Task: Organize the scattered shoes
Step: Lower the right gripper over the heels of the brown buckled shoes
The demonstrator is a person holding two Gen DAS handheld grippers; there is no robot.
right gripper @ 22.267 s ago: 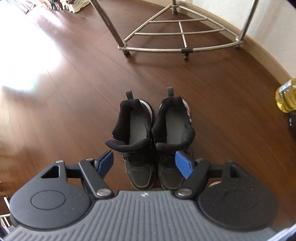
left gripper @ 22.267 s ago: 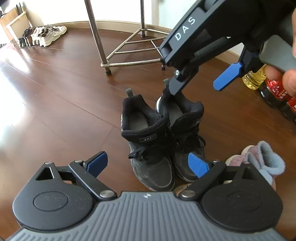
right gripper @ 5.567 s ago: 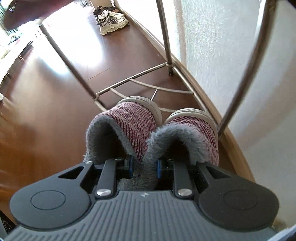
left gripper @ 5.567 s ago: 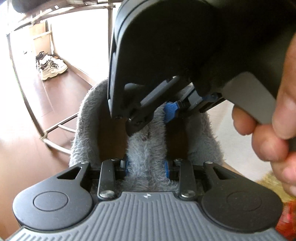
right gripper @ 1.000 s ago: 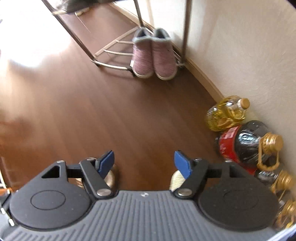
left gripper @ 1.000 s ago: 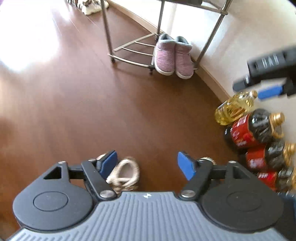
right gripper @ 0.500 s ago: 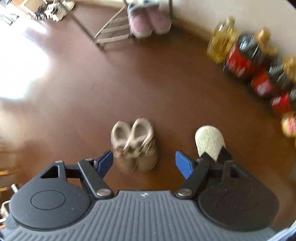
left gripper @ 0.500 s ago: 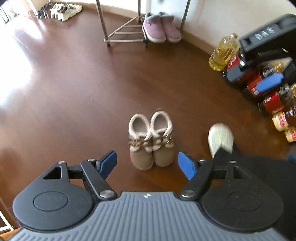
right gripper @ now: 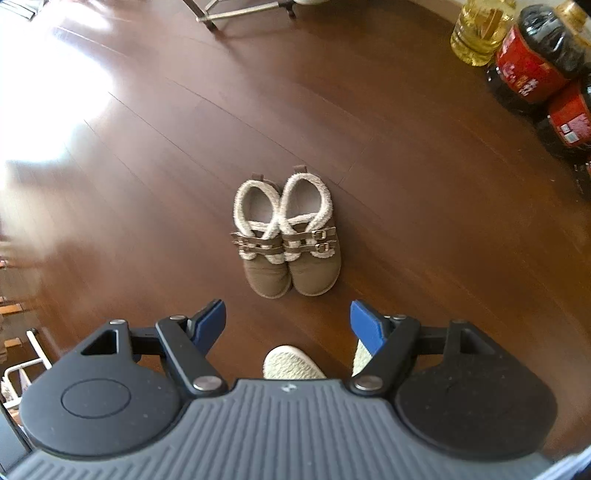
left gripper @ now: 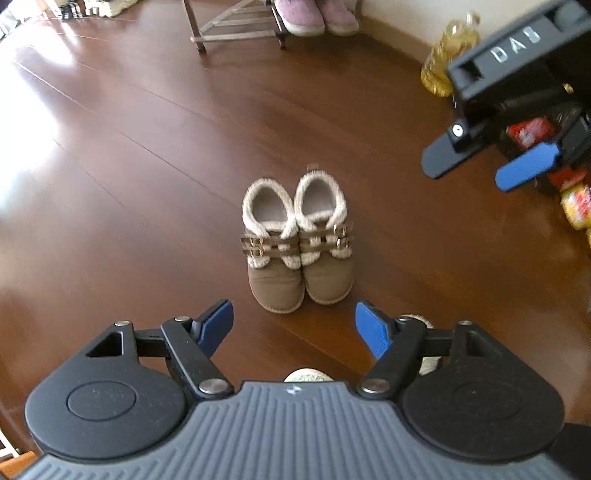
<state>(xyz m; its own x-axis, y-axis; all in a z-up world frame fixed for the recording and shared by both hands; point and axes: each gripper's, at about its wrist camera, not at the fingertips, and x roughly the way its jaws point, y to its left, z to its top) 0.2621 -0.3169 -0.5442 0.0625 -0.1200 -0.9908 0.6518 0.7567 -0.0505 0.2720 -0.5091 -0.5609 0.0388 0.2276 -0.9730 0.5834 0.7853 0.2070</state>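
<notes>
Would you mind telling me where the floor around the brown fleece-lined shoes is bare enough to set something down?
The wooden floor lies bare to the left of the brown shoes, and between them and the metal rack. The right edge is crowded with bottles. Below the shoes, the person's slippered feet take up room.

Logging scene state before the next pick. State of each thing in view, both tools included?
Brown fleece-lined buckle shoes: paired side by side, upright on the floor, untouched.
Pink knit slippers: paired by the metal rack's foot.
Metal rack: standing on the floor.
Yellow oil bottle: upright, capped.
Left tool: open, empty.
Right tool: open, empty.
</notes>
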